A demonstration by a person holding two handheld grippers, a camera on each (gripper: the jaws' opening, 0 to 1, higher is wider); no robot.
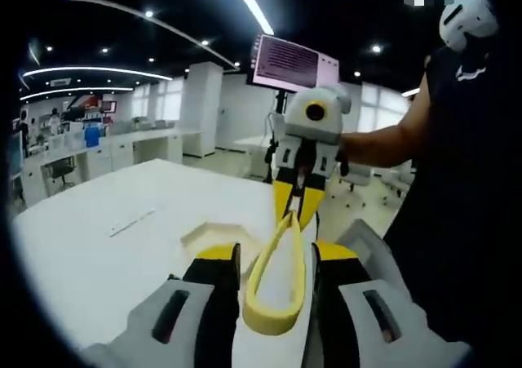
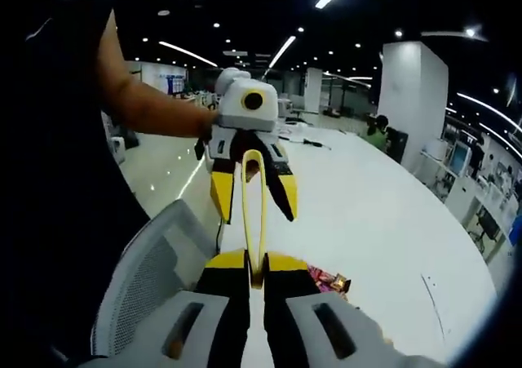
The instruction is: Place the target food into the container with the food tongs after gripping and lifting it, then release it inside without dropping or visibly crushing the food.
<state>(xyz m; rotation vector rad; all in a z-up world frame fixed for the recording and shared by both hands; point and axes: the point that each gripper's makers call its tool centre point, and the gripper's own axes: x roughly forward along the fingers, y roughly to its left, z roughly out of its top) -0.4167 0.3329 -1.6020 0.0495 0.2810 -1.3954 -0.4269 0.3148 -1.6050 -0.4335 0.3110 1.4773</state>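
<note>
1 pair of yellow food tongs (image 1: 276, 280) is held between 2 grippers, above the near edge of a white table (image 1: 122, 246). In the left gripper view, the left gripper (image 1: 276, 290) has its jaws spread on either side of the tongs' rounded hinge end — whether the pads actually press it, I cannot tell. The tongs' 2 arms run away from that loop to the right gripper (image 1: 298, 209), which faces back from the far end. In the right gripper view, the right gripper (image 2: 256, 280) has its jaws drawn in tight on the tong tips, with the left gripper (image 2: 249, 192) opposite at the looped end.

1 small snack packet (image 2: 328, 282) with a red-and-pink wrapper lies on the table just beside the right gripper's jaws, near the table's edge; its print is too small to read. 1 grey mesh chair back (image 2: 151, 282) stands by that edge. 1 monitor (image 1: 294, 64) hangs beyond, its text unreadable.
</note>
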